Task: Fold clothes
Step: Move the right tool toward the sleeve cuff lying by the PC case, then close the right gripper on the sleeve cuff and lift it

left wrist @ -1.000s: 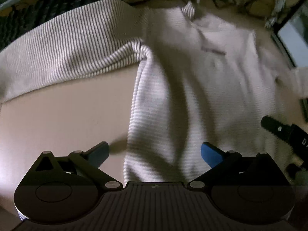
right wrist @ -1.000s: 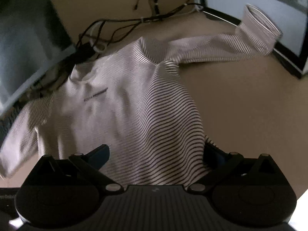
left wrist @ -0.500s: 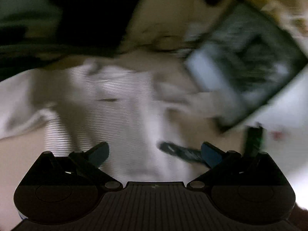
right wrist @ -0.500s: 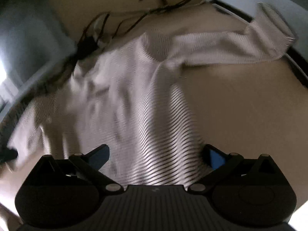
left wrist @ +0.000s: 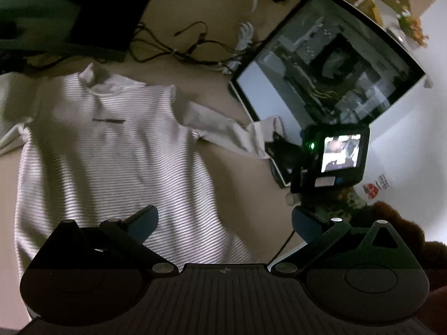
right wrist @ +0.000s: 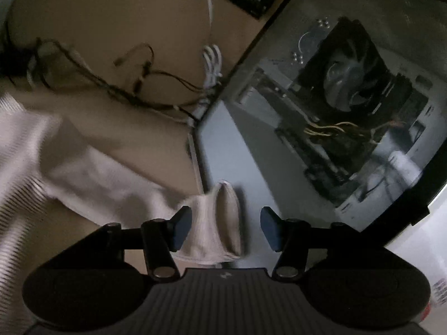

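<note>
Striped sweater (left wrist: 111, 150) lies flat, front up, on beige table (left wrist: 195, 14); torso left, one sleeve (left wrist: 223, 131) stretching right toward glass-sided PC case (left wrist: 329, 64). Left gripper (left wrist: 223, 223): fingers wide apart, empty, hovering over hem; view swung right since a second ago. Right gripper (right wrist: 226, 229) has left hem, now at sleeve cuff (right wrist: 220, 217), cuff between parted fingers, not clamped. Likely next: pinch cuff, fold sleeve inward.
</note>
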